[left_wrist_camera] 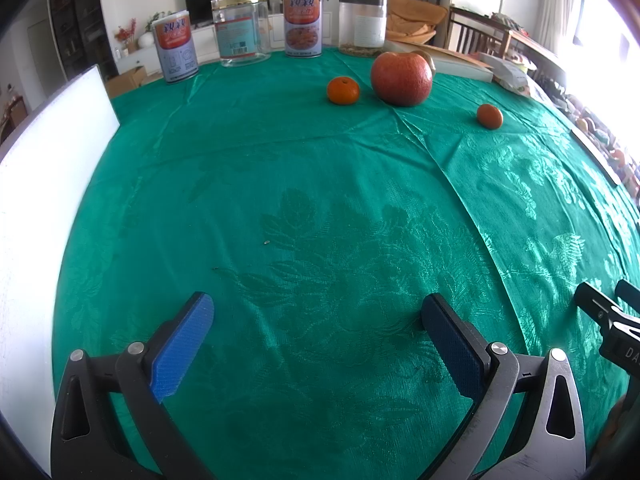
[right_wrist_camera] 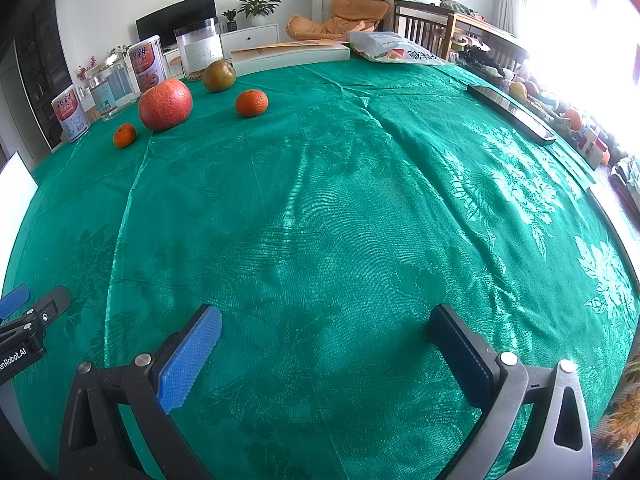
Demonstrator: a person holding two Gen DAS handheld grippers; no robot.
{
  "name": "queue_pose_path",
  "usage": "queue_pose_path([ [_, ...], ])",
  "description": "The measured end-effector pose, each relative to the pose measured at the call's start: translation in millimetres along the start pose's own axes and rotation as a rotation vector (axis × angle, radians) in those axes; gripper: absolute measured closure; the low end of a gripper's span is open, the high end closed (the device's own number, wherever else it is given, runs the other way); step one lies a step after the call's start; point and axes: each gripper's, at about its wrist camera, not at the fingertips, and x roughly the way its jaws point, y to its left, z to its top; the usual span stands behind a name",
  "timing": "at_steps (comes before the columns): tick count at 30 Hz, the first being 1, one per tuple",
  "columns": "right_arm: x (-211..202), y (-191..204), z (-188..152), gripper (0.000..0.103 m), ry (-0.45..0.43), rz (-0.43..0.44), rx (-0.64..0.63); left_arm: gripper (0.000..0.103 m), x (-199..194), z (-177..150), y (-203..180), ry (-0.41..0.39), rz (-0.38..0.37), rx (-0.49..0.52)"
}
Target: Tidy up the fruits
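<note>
A large red-orange fruit [left_wrist_camera: 401, 78] [right_wrist_camera: 165, 104] sits at the far side of the green tablecloth. One mandarin [left_wrist_camera: 343, 90] [right_wrist_camera: 124, 135] lies to its left, another mandarin [left_wrist_camera: 489, 116] [right_wrist_camera: 251, 103] to its right. A greenish-brown fruit [right_wrist_camera: 219, 75] lies behind them, mostly hidden in the left wrist view. My left gripper [left_wrist_camera: 318, 312] hangs open over bare cloth at the near side, holding nothing. My right gripper [right_wrist_camera: 326, 322] is open too, also far from the fruit. Each gripper shows at the edge of the other's view.
Two printed cans [left_wrist_camera: 176, 51] [left_wrist_camera: 303, 25], a clear jar [left_wrist_camera: 242, 28] and a dark-lidded jar [left_wrist_camera: 362, 26] line the far edge. A book [right_wrist_camera: 290, 55], a snack bag [right_wrist_camera: 394, 53] and a phone [right_wrist_camera: 512, 114] lie on the right. A white board [left_wrist_camera: 44, 168] stands at left.
</note>
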Motion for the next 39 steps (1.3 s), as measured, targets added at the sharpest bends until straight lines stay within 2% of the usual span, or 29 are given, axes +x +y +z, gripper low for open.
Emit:
queue_pose_path([
  [36,0,0,0,0.000,0.000,0.001,0.000,0.000,1,0,0,0.000,0.002,-0.005],
  [37,0,0,0,0.000,0.000,0.001,0.000,0.000,1,2,-1,0.005,0.003,0.000],
  [39,0,0,0,0.000,0.000,0.001,0.000,0.001,5,12,-1,0.078,-0.007,0.005],
])
